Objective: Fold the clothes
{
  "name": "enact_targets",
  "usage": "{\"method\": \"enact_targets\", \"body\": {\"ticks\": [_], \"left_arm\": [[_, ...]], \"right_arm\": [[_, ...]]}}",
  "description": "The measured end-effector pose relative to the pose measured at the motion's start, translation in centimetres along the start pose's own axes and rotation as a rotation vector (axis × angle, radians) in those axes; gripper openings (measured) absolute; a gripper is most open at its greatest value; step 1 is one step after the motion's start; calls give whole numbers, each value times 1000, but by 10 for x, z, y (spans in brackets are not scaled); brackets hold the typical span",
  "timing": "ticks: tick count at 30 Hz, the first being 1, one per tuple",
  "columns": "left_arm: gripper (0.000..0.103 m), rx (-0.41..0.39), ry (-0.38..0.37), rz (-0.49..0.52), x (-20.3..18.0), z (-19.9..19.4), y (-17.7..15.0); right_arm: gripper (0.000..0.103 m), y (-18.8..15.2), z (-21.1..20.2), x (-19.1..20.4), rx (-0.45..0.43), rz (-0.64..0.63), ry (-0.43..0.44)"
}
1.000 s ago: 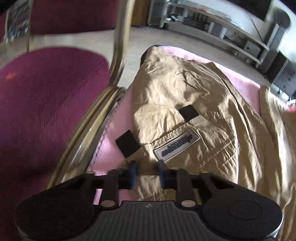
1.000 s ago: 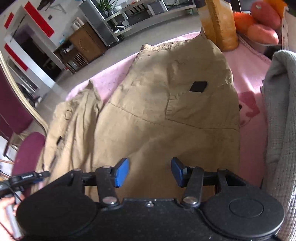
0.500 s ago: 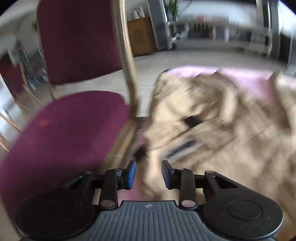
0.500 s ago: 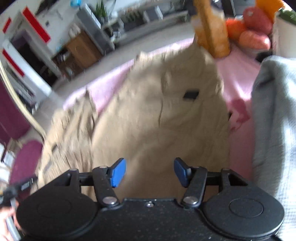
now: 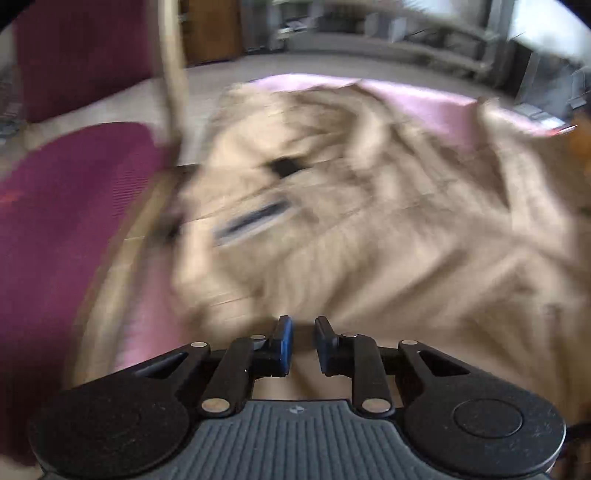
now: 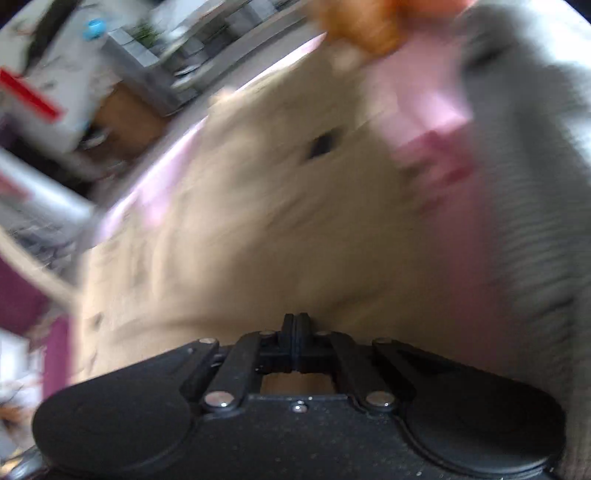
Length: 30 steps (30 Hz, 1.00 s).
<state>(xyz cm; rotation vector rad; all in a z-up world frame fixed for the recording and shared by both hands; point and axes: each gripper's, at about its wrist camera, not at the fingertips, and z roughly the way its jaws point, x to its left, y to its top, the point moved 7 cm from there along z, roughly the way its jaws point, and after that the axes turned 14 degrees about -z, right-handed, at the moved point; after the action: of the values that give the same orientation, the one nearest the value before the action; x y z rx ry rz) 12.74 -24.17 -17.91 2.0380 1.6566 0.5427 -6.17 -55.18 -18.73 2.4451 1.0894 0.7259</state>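
Tan cargo trousers [image 5: 369, 229] lie spread on a pink cloth [image 5: 424, 99]; both views are motion-blurred. My left gripper [image 5: 303, 343] is low over the near edge of the trousers, its jaws a narrow gap apart with tan cloth showing in the gap; whether it pinches the cloth cannot be told. My right gripper [image 6: 294, 332] is fully shut at the near edge of the trousers [image 6: 258, 229], seemingly pinching the fabric. A black patch [image 6: 321, 146] marks a pocket.
A maroon chair [image 5: 66, 221] with a gold frame stands left of the table edge. A grey knitted garment [image 6: 535, 184] lies at the right. Orange items [image 6: 362, 26] sit at the far end. Shelving and furniture stand beyond.
My right gripper has gone from wide open to shut at the trousers' edge. My left gripper has narrowed and swung right over the trousers. Both cameras are moving fast.
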Motion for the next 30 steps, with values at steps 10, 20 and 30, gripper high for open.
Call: {"method": "enact_targets", "body": {"ticks": [10,20,30], "left_arm": [[19,-66,-498,-127,-18,-91,-31],[26,-3,-476,100,-98,-46,-52],[27,7,-134,172,-43,-60,-73]], "right_arm": [[19,-26,-87,34,-98,52,303],[20,-59,0,74,74,108,533],[0,-75,-30,-10,38,216,166]]}}
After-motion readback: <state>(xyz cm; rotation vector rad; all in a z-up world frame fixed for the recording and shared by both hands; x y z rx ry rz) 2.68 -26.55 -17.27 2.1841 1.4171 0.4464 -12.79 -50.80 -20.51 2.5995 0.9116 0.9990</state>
